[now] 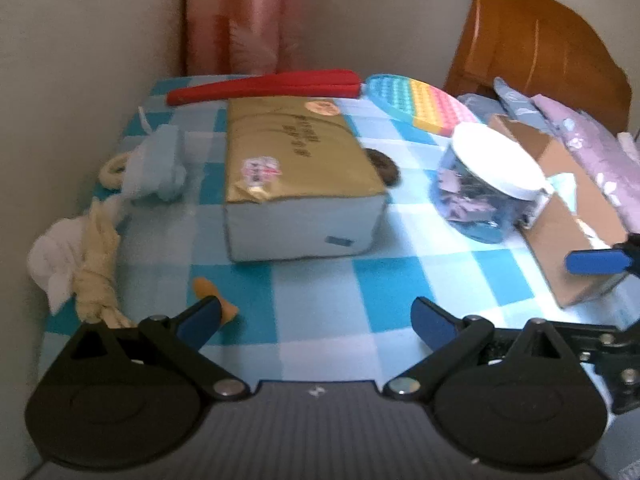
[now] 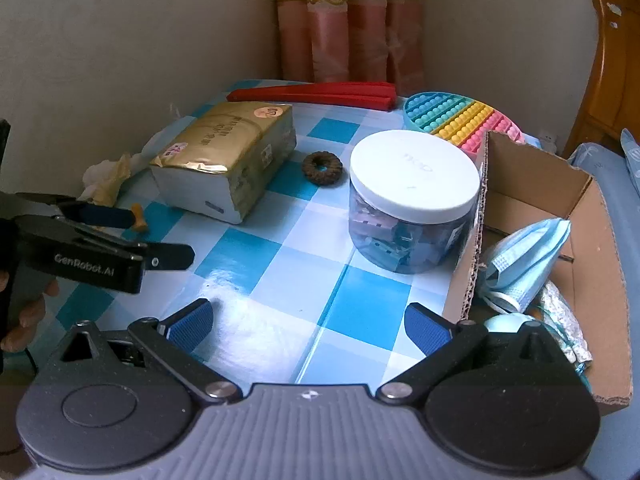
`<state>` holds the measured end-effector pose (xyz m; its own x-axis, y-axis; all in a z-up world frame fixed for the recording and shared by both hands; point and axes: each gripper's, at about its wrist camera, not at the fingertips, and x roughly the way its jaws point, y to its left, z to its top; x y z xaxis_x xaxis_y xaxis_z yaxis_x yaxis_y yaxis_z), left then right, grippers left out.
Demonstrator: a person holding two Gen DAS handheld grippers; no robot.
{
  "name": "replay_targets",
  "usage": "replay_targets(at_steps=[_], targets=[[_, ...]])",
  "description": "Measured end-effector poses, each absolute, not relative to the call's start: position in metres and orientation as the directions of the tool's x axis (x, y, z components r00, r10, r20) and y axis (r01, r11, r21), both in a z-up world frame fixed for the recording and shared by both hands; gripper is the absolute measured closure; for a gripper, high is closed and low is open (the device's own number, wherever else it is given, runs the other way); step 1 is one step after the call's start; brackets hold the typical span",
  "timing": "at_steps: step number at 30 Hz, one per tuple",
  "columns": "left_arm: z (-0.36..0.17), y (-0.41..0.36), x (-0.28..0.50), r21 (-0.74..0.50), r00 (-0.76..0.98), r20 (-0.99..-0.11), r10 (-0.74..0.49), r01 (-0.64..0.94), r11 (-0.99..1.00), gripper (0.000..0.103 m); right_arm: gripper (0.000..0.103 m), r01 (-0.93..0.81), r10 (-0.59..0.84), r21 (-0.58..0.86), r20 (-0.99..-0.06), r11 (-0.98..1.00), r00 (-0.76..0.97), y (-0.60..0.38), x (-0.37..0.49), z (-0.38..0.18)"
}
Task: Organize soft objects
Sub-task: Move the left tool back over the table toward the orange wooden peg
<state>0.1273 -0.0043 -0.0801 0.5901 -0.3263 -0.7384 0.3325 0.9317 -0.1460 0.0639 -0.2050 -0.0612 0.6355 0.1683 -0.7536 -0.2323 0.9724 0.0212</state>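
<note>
Left wrist view: the left gripper (image 1: 316, 320) hangs low over the blue-and-white checked tablecloth (image 1: 320, 292), its 2 blue-padded fingers spread wide with nothing between them.
Right gripper (image 2: 308, 324): also spread and empty, poised at the near left corner of the open brown cardboard box (image 2: 600, 240).
Small orange piece (image 1: 216, 296): touching the left finger's pad in the left wrist view; too blurred to identify.
Knotted cream rope toy (image 1: 100, 264): lies at the table's left edge beside a crumpled white tissue (image 1: 48, 260), with a pale blue cloth bundle (image 1: 160, 168) just behind.
Already boxed: a pale blue pleated face mask (image 2: 528, 256) and a crinkled silver wrapper (image 2: 560, 312) rest inside the carton.
Middle ground: a gold-wrapped soft tissue pack (image 1: 296, 160), a brown ring-shaped piece (image 2: 322, 166) and a clear jar with a white lid (image 2: 412, 184) that stands against the box wall.
Far edge: a long red strip (image 1: 272, 84) and a rainbow silicone bubble mat (image 2: 460, 120).
Step in hand, as a judgement: the left claw looks set to collect the rope toy; it would do best to pinch at the thick knot and lift clear of the jar on the way to the box.
Hard to make out: the rope's far end and the ring's material; the box's right side is cut off.
</note>
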Motion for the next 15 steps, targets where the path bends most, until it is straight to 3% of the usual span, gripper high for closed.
replay_targets(at_steps=[7, 15], targets=[[-0.081, -0.007, 0.117, -0.215, 0.545, -0.746, -0.382, 0.345, 0.914, 0.003, 0.0, -0.236, 0.169, 0.019, -0.751, 0.972, 0.639, -0.204, 0.059, -0.059], [-0.08, -0.003, 0.118, -0.037, 0.628, -0.74, -0.239, 0.318, 0.948, 0.004, 0.0, -0.232, 0.168, 0.022, -0.752, 0.973, 0.637, -0.204, 0.059, -0.06]])
